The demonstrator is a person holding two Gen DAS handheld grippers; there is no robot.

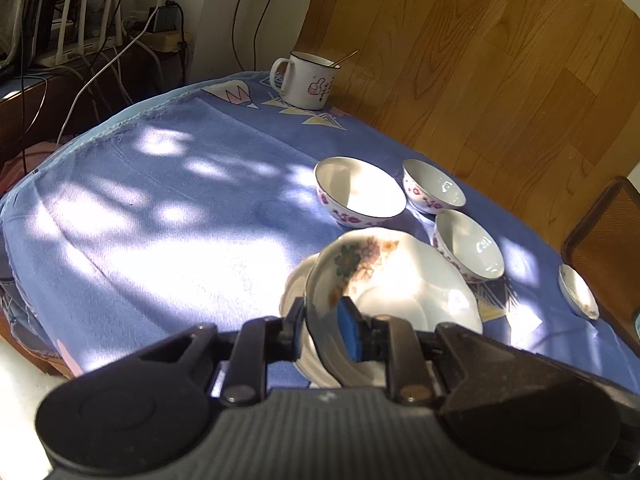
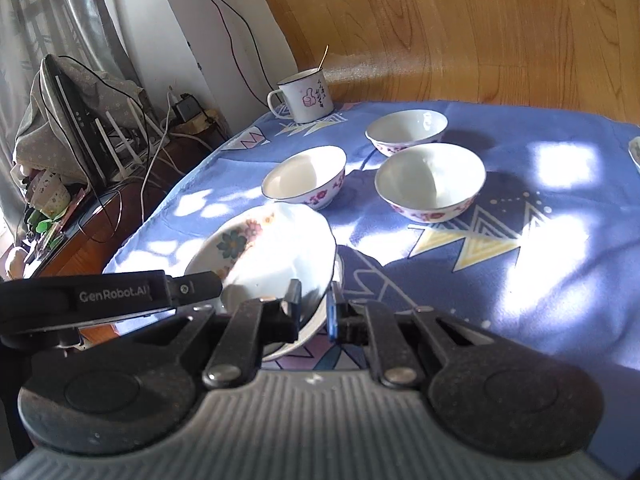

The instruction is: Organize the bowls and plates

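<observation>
Holding a flowered plate (image 1: pixel 360 276) by its near rim, we are tilting it over a second white plate (image 1: pixel 296 280) that is lying just beneath it on the blue tablecloth (image 1: pixel 160 220). The left gripper (image 1: pixel 322 330) is clamped on that rim, its blue pad pressing the inner face and its other finger the underside. From the right wrist view, the right gripper (image 2: pixel 314 312) is straddling the edge of the same pair of plates, its jaws nearly closed; we cannot tell whether it is actually pinching a rim or which plate it is meeting. Beyond the fingertips, three pink-patterned bowls (image 1: pixel 360 192) are sitting apart from one another, one straight ahead and two further to the right. A mug (image 1: pixel 306 80) with a spoon is standing far ahead at the cloth's edge, and a small dish (image 1: pixel 578 290) is lying well off to the right. To do this step well, we are judging that the tilted plate should be lowered level and centred on the lower one before either grip is eased, since a glazed rim held at one point could slip or clatter. The bowls are not yet nested.
</observation>
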